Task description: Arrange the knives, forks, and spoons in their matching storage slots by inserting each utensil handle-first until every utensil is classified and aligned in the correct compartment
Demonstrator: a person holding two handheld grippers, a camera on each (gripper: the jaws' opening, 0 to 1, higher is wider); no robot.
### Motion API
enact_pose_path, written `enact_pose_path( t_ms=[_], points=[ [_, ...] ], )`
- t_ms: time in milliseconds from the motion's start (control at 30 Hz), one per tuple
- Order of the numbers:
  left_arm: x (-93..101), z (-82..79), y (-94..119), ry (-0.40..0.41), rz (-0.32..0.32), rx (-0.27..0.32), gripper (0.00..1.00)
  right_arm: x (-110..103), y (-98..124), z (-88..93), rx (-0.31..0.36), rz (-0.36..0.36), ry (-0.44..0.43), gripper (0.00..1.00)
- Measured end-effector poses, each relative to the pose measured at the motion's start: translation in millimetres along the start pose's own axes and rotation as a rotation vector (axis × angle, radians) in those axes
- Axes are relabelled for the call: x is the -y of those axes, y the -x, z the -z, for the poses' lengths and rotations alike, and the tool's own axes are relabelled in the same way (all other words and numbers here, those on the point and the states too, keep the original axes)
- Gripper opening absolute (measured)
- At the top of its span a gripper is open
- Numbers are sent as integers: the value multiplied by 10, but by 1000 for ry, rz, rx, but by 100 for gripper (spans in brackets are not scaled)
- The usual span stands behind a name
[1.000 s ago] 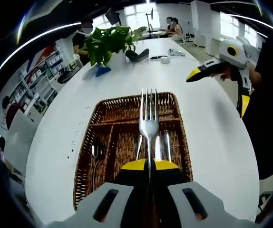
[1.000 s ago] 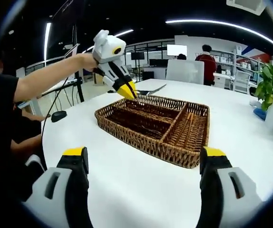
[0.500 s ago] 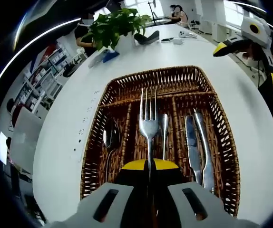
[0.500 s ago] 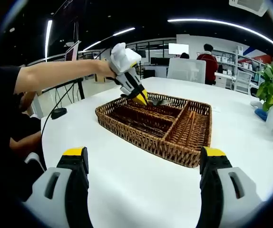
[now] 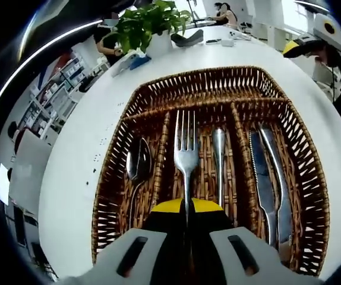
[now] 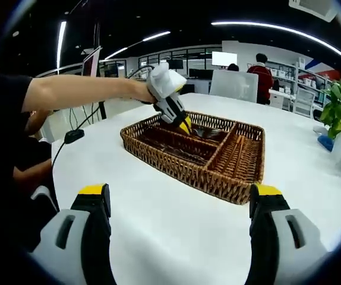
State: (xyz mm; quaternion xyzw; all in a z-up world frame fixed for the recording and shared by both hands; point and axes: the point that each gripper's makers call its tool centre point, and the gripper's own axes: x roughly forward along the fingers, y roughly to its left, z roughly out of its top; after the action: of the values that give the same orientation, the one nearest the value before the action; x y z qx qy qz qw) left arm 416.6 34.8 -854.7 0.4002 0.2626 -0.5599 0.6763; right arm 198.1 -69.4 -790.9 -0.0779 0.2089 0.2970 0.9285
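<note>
Left gripper clamped on fork handle, tines pointing away, fork held over middle slot of basket. Second fork lay in same slot, just right of held one. Spoon lay in slot to left. Two knives lay side by side in slot to right. Basket sat on white table. Cross compartment at basket's far end. Plant beyond basket. Right gripper hung above table short of basket, jaws wide apart, holding nothing.
</note>
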Motion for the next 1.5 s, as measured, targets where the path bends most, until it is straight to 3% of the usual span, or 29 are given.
enact_pose_path(
  t_ms=[533,1500],
  points=[
    [25,25,-73,-16,28,24,3,-11,-31,72,-26,-2,13,100],
    [72,-16,-54,39,54,57,6,-6,-33,110,-39,4,21,99]
  ],
)
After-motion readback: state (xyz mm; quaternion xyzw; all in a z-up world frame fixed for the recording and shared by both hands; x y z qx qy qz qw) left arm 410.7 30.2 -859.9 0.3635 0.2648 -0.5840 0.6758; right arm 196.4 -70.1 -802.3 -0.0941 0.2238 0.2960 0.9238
